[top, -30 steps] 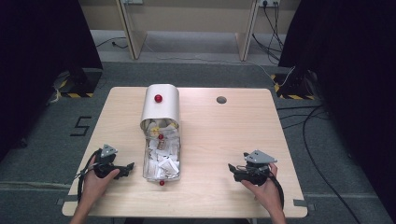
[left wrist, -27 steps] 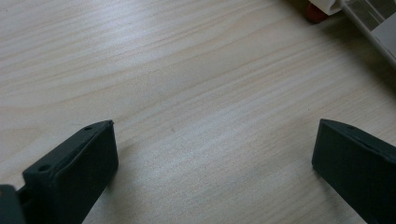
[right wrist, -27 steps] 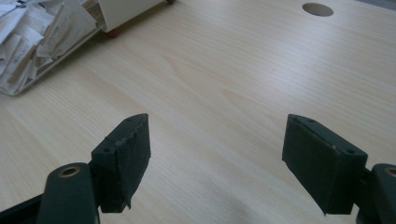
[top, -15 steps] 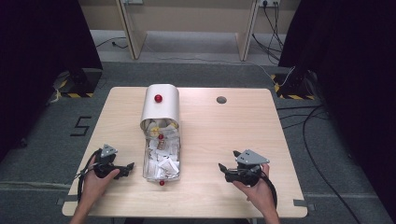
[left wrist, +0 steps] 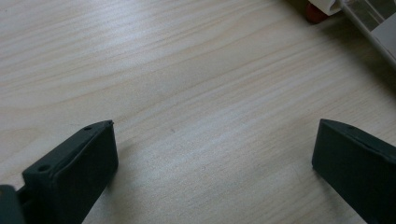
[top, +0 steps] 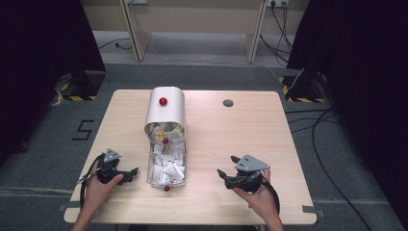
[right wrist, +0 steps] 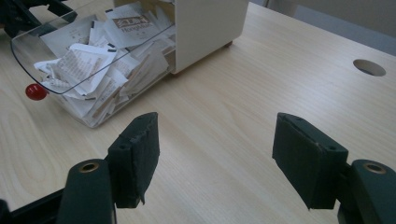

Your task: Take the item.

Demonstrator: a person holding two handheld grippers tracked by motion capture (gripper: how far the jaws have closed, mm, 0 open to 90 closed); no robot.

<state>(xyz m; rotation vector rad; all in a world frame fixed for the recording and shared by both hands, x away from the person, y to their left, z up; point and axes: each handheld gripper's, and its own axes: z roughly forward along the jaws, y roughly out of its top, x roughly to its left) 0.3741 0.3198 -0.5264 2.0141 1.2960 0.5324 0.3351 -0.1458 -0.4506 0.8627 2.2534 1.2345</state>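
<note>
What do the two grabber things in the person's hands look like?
Each hand-held gripper, left and right, is black, with a grey three-cornered plate on top and two blocky dark jaws. A black cable trails from the left one. No sleeves show.

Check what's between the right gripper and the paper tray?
Nothing: bare table runs from the right gripper to the paper tray in the high view. The right gripper view shows the same bare wood.
</note>
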